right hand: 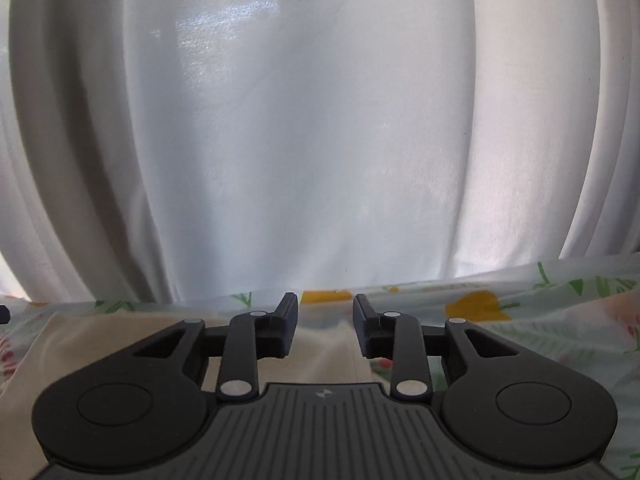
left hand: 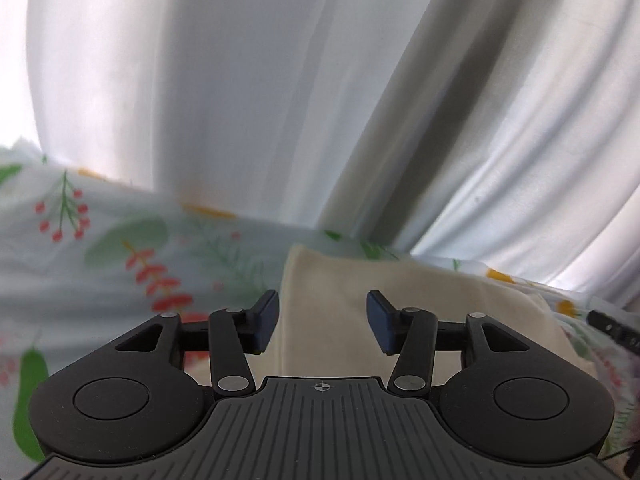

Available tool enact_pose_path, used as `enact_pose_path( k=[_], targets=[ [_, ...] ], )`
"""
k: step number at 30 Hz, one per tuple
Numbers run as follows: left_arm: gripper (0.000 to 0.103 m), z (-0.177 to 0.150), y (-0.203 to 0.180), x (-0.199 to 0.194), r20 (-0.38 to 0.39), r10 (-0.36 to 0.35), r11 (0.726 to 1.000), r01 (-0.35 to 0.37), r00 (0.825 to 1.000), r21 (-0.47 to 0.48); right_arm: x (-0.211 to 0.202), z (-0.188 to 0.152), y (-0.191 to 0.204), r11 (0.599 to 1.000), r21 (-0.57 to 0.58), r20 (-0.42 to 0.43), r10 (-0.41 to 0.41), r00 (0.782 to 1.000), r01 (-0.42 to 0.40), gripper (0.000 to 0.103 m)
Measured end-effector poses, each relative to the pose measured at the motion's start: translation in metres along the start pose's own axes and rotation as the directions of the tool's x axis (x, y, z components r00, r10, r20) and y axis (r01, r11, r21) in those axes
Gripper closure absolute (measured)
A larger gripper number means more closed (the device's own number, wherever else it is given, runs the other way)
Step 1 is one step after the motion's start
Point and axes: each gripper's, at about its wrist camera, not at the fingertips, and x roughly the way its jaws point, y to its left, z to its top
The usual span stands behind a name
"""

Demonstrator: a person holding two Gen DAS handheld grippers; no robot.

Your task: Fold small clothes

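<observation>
A cream-coloured small garment [left hand: 420, 304] lies flat on a floral bedsheet [left hand: 120, 248]. In the left wrist view my left gripper [left hand: 323, 320] is open and empty, low over the garment's left edge. In the right wrist view the same garment [right hand: 112, 340] lies at lower left. My right gripper [right hand: 325, 326] is open and empty, just over the garment's right edge, where the floral sheet [right hand: 540, 320] begins. The tip of the other gripper [left hand: 612, 326] shows at the far right of the left wrist view.
A white curtain [right hand: 320, 120] hangs close behind the bed and fills the upper part of both views; it also shows in the left wrist view [left hand: 240, 80]. The floral sheet extends left and right of the garment.
</observation>
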Motion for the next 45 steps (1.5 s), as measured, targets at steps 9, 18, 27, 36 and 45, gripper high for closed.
enact_pose_path(
  k=[9, 18, 27, 36, 45],
  targets=[
    [0.04, -0.097, 0.038, -0.055, -0.106, -0.059, 0.997, 0.053, 0.993, -0.057, -0.059, -0.086, -0.053, 0.981, 0.191, -0.172, 0.053, 0.984, -0.019, 0.054],
    [0.079, -0.101, 0.037, -0.04, -0.161, -0.098, 0.99, 0.08, 0.982, -0.112, -0.066, -0.093, -0.047, 0.987, 0.141, -0.209, 0.104, 0.972, -0.076, 0.069],
    [0.088, -0.089, 0.044, -0.065, -0.127, -0.188, 0.963, 0.158, 0.974, -0.22, -0.075, -0.088, -0.067, 0.944, 0.291, -0.206, 0.221, 0.953, -0.156, 0.098],
    [0.061, -0.099, 0.056, -0.052, -0.18, -0.11, 0.962, 0.059, 0.978, -0.265, -0.086, -0.085, -0.011, 0.995, -0.064, -0.179, -0.083, 0.98, 0.073, 0.092],
    [0.048, -0.093, 0.066, -0.041, -0.135, -0.15, 0.94, 0.099, 0.979, -0.327, -0.082, -0.088, 0.058, 0.991, -0.112, -0.156, 0.054, 0.986, -0.072, 0.086]
  ],
)
